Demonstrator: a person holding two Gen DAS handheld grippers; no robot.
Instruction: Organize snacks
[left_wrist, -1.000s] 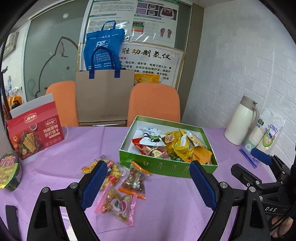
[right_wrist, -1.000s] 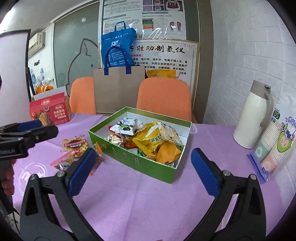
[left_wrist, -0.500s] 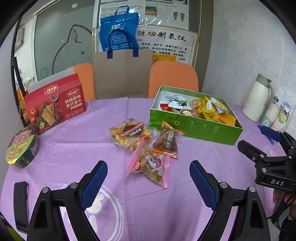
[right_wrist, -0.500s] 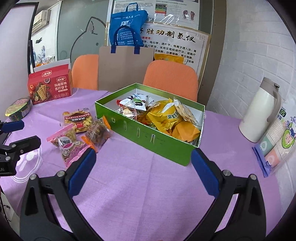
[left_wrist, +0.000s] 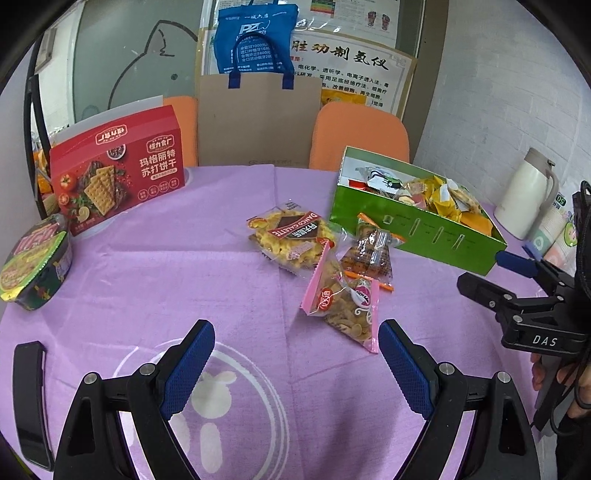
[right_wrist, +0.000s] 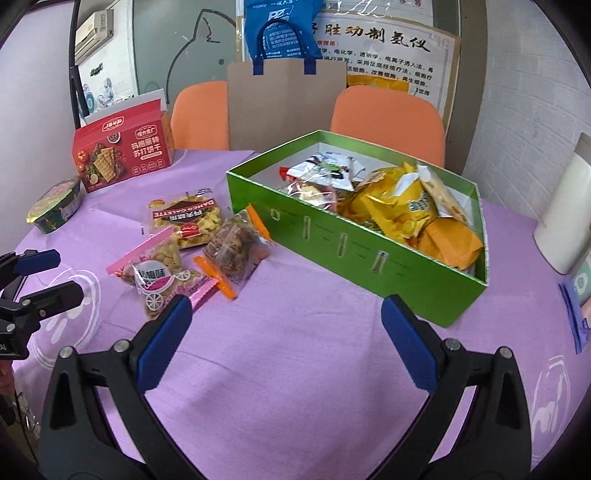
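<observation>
A green box full of snack packets sits on the table, which is covered in purple cloth. Just left of the box lie three loose packets: a yellow cookie packet farthest back, an orange-edged packet touching the box's front wall, and a pink-edged packet nearest the camera, overlapping the other two. The left gripper hovers over the table with its jaws spread wide and empty; the pink-edged packet lies just ahead of them, toward the right jaw. The right gripper also has its jaws spread and empty, in front of the box's near wall, the pink-edged packet beside its left jaw. Well left of the box stand a red cracker box and a noodle bowl.
</observation>
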